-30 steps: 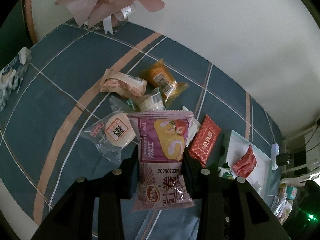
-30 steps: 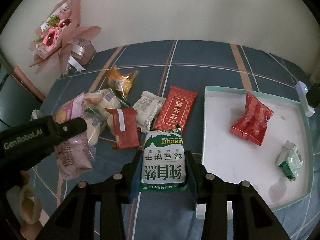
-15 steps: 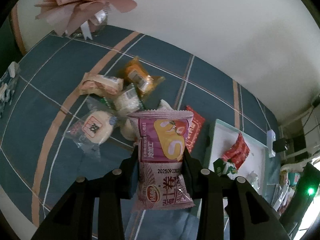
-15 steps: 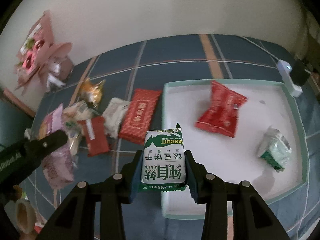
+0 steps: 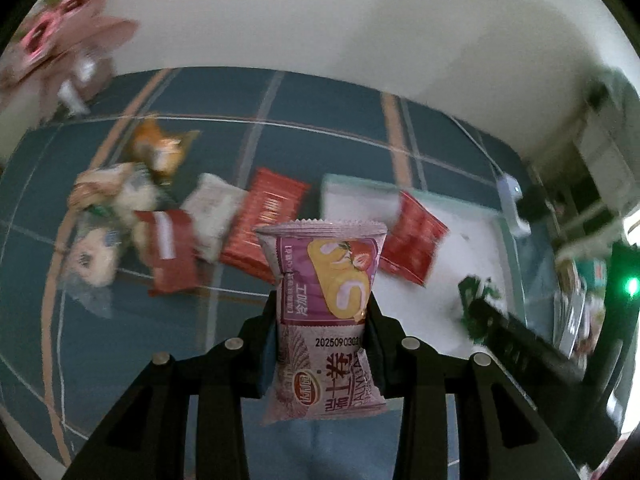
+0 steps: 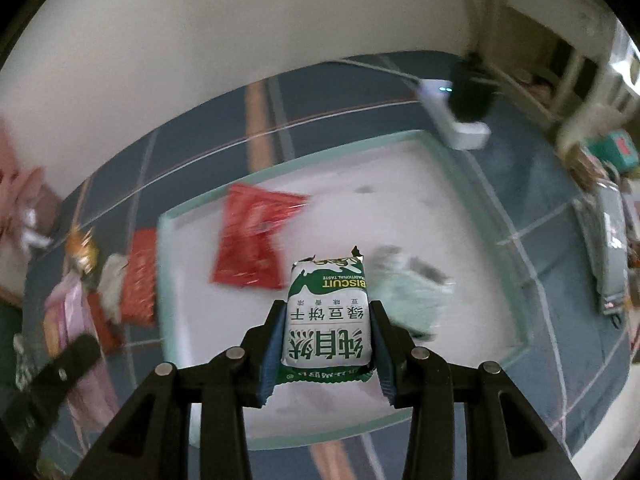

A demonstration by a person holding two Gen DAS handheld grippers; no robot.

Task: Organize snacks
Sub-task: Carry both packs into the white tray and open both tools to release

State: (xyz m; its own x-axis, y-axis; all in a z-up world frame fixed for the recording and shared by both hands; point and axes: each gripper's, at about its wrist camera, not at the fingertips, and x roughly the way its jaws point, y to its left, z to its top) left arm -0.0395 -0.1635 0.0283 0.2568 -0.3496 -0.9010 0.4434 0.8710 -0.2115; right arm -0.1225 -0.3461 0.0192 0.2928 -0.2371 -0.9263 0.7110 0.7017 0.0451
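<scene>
1. Blue checked cloth with pale and orange stripes covers the desk, which runs up to a plain white wall; both views are smeared by motion, so small details are uncertain.

2. On the right part of the desk sits a white tray with a mint-green rim. It already holds a red packet and a pale green packet.

3. The right hand-held gripper is pinching a green-and-white biscuit packet by its two sides, the packet's long axis running along the fingers. The tray floor appears directly beneath and ahead of it, so the drop point seems already reached; I judge that a short lowering and a release would finish this one.

4. The left hand-held gripper is clamped on a purple cake-roll packet, held upright with its long axis along the fingers. From here the tray lies ahead and to the right, its near-left corner just beyond the packet's top edge.

5. The right arm is therefore the nearer; the left must travel rightward and forward.

6. Loose snacks lie in a cluster on the cloth to the left of the tray, unsorted.
</scene>
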